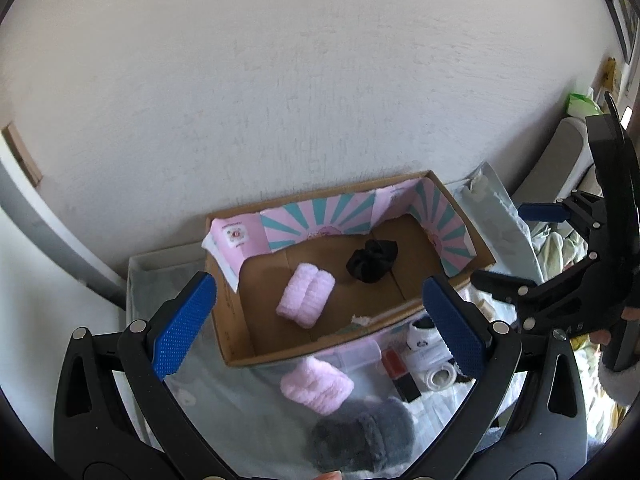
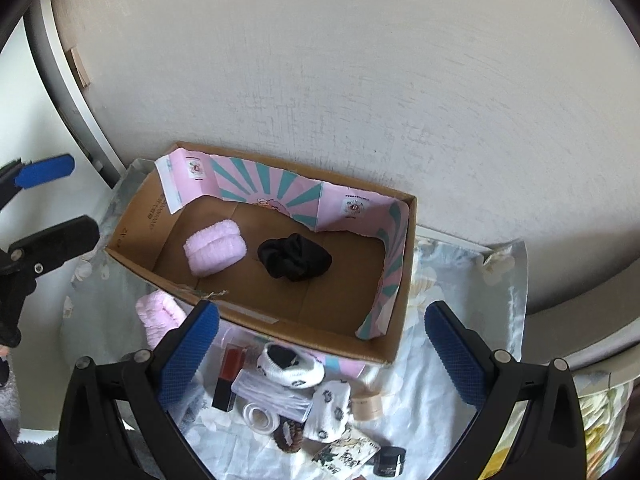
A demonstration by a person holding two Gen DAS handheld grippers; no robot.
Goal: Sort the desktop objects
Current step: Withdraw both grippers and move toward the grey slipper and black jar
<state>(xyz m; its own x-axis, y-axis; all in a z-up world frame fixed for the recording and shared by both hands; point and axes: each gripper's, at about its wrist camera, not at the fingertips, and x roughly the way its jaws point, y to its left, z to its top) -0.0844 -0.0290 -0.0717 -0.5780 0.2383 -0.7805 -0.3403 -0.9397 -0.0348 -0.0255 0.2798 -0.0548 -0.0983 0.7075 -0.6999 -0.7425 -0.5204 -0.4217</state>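
A cardboard box point(image 1: 236, 344) point(image 2: 132, 260) with pink and teal lining stands against the wall. Inside lie a pink fluffy wristband point(image 1: 306, 294) point(image 2: 214, 252) and a black scrunchie point(image 1: 372, 260) point(image 2: 294, 258). In front of the box lie another pink wristband point(image 1: 316, 386) point(image 2: 160, 316), a grey fluffy band point(image 1: 360, 436), a red lipstick point(image 1: 394, 362) point(image 2: 230, 372), white socks point(image 2: 290, 366), a tape roll point(image 2: 260, 416) and a small clear case point(image 2: 272, 398). My left gripper point(image 1: 320, 328) is open and empty above the box's front edge. My right gripper point(image 2: 324, 356) is open and empty above the small items.
A brown hair tie point(image 2: 290, 436), a printed card point(image 2: 346, 456), a black jar point(image 2: 390, 460) and a beige roll point(image 2: 366, 406) lie on the pale floral cloth point(image 2: 436, 384). A white wall point(image 1: 280, 80) rises behind the box. Clutter point(image 1: 576, 108) sits at the far right.
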